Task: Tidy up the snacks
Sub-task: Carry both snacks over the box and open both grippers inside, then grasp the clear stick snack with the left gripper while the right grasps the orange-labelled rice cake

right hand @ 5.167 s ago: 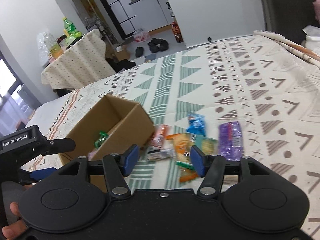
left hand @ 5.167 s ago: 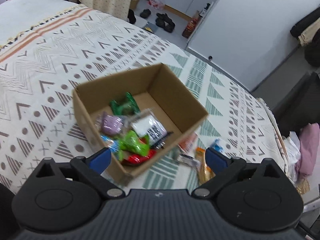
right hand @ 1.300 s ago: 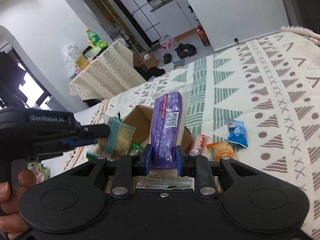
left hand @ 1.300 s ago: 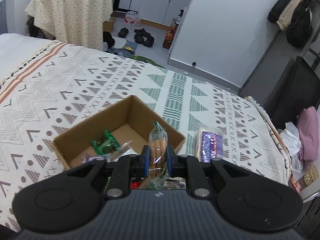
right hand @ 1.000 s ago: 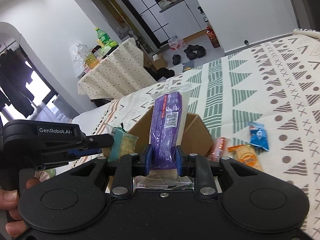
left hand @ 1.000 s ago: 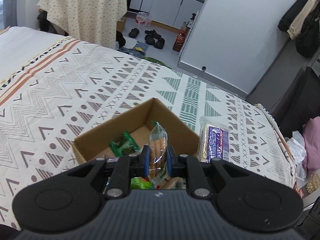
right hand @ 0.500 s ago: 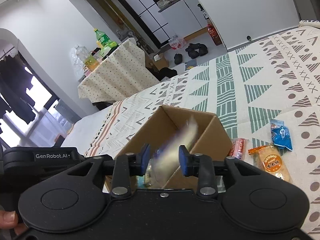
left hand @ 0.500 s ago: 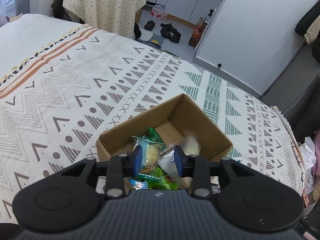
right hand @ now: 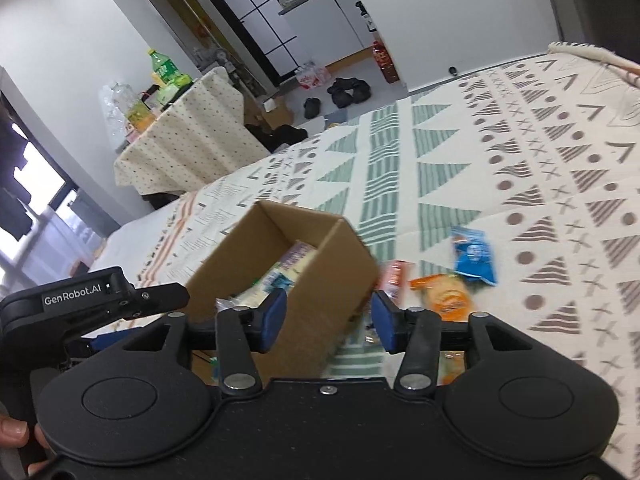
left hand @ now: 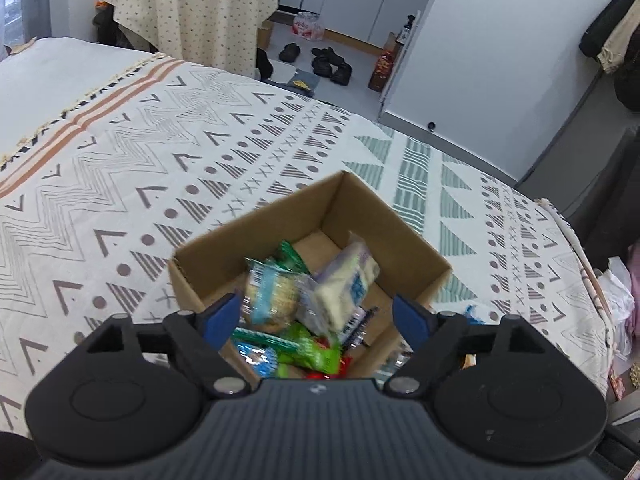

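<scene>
Both grippers opened; 2 snacks (left hand: 312,292) now in box (left hand: 224,248).

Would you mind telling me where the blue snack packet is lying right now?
In the right wrist view, the blue snack packet lies on the patterned bedspread, right of the cardboard box, just beyond the orange packet.

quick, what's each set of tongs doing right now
Left tongs: open, just opened, holding nothing.
Right tongs: open, just opened, holding nothing.

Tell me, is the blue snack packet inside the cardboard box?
No, the blue snack packet lies on the patterned bedspread, outside the cardboard box.
</scene>
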The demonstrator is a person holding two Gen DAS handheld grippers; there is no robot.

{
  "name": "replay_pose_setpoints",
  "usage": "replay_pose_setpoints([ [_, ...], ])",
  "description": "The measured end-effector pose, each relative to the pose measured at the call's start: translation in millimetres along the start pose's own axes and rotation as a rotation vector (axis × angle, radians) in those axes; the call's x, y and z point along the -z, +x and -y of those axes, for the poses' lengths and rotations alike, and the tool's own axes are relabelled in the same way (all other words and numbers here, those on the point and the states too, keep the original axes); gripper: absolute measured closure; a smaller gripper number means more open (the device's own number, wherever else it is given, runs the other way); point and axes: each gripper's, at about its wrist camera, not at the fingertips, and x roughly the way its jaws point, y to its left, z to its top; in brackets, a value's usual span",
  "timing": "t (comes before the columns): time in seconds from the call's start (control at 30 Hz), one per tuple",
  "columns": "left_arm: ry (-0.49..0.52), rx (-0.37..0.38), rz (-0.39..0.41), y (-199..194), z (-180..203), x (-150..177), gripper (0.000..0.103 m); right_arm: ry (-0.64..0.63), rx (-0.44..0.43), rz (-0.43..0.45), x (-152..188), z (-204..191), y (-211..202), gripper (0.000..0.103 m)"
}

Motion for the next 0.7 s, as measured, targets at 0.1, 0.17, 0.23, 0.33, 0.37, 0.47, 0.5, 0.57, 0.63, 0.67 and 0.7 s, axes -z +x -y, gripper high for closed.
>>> replay_pose_setpoints([
  [0.1, 0.013, 0.017, -0.002, -1.1, 11.6, 5.7, 0.016, 0.011, 0.021, -0.011, -1.5, 9.2, -7.0, 0.053],
  [0.17, 0.023, 0.031, 0.001, -2.5, 18.7, 9.3, 0.014, 0.010, 0.037, -0.016, -1.7, 14.6, -12.3, 0.053],
  [0.23, 0.031, 0.043, -0.001, -3.1, 25.9, 12.9, 0.013, 0.005, 0.045, -0.023, -1.5, 18.9, -16.8, 0.051],
  [0.33, 0.038, 0.063, -0.013, -1.5, 35.8, 17.5, 0.013, -0.005, 0.057, -0.032, -1.0, 25.5, -22.9, 0.046],
  [0.37, 0.040, 0.067, -0.017, -1.2, 39.1, 19.1, 0.012, -0.006, 0.060, -0.034, -1.1, 28.0, -24.5, 0.046],
  [0.47, 0.048, 0.063, -0.026, 0.1, 49.2, 23.5, 0.009, -0.009, 0.064, -0.041, -2.3, 35.4, -29.6, 0.041],
  [0.5, 0.049, 0.069, -0.030, 0.9, 51.8, 24.8, 0.008, -0.012, 0.066, -0.042, -2.9, 38.7, -31.5, 0.040],
  [0.57, 0.044, 0.080, -0.039, 3.4, 56.9, 27.8, 0.008, -0.024, 0.075, -0.049, -2.9, 44.7, -34.0, 0.035],
  [0.63, 0.038, 0.090, -0.051, 7.2, 61.5, 31.4, 0.007, -0.036, 0.077, -0.054, -2.3, 51.9, -36.5, 0.030],
  [0.67, 0.032, 0.094, -0.058, 9.4, 63.7, 33.3, 0.007, -0.038, 0.077, -0.055, -2.0, 55.7, -37.6, 0.024],
  [0.7, 0.024, 0.096, -0.065, 11.7, 65.3, 35.4, 0.007, -0.037, 0.084, -0.057, -2.1, 59.8, -38.6, 0.021],
])
